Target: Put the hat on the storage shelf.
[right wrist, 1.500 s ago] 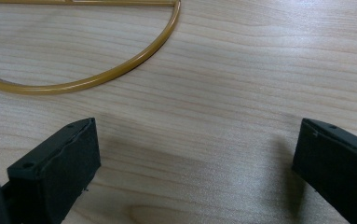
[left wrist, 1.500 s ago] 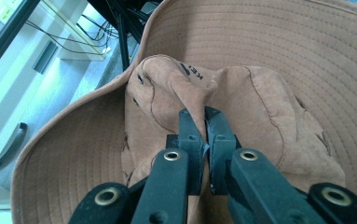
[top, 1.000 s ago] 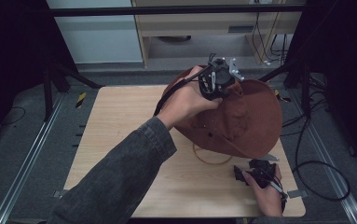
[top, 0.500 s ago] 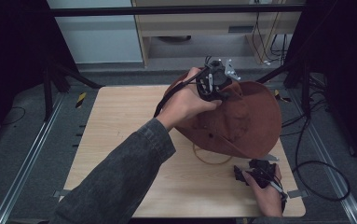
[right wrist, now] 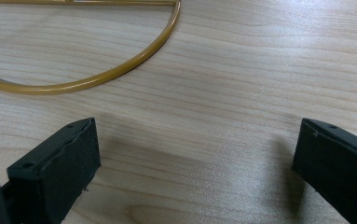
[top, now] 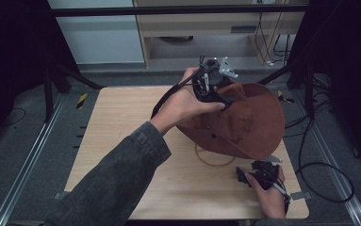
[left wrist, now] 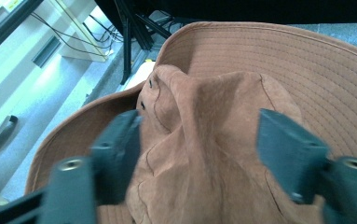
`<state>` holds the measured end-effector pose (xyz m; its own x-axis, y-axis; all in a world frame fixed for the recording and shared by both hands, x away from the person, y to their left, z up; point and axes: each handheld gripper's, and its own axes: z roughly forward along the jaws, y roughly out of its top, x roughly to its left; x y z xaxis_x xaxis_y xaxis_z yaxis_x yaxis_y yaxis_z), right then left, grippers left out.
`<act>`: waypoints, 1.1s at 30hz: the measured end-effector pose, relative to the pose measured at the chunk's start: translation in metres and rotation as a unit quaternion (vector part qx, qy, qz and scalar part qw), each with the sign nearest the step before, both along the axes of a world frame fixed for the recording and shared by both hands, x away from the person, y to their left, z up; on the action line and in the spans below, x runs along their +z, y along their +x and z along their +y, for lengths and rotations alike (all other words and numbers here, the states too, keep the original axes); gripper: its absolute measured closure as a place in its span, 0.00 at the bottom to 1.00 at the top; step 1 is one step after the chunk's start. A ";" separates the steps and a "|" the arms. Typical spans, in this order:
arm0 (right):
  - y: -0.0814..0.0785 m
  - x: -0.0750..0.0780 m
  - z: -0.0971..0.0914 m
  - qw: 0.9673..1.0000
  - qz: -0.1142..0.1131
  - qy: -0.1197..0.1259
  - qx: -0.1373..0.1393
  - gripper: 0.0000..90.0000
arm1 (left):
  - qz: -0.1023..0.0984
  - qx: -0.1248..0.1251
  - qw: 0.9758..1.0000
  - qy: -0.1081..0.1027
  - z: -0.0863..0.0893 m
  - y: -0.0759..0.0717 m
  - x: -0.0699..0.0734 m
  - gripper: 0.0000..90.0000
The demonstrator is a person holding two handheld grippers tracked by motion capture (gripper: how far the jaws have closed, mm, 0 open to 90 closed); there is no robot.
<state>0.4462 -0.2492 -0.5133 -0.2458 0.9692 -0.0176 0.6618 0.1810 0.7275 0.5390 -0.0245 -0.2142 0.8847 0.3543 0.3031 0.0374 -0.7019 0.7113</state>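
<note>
Left tongs (left wrist: 199, 149): jaws just opening, astride the crumpled crown of a brown suede wide-brimmed hat (top: 244, 125), not pressing it. Right tongs (right wrist: 197, 154): open, empty, over the wooden worktop (top: 121, 122) near a yellow ring (right wrist: 97, 74). Hat lies at the worktop's right (probably soft, light, floppy); best pinched at a crown fold.

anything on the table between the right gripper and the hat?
Yes. In the high view, a thin yellow ring lies on the wooden table between the right gripper and the brown hat, partly tucked under its brim.
</note>
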 end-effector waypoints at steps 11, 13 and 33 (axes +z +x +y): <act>0.000 0.000 0.000 1.000 0.001 0.000 -0.002 0.01 | 0.007 0.004 0.999 -0.037 0.026 -0.014 0.013 0.09; 0.000 0.000 0.000 1.000 0.001 -0.002 -0.003 0.01 | 0.004 0.004 0.999 -0.042 0.032 -0.018 0.016 0.08; 0.000 0.000 0.000 1.000 -0.001 0.000 0.000 0.01 | -0.003 0.062 0.995 -0.078 0.152 -0.051 -0.009 0.06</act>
<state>0.4462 -0.2492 -0.5132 -0.2465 0.9690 -0.0188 0.6608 0.1822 0.7281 0.4885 0.1276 -0.2227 0.8298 0.5033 0.2410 0.1116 -0.5728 0.8121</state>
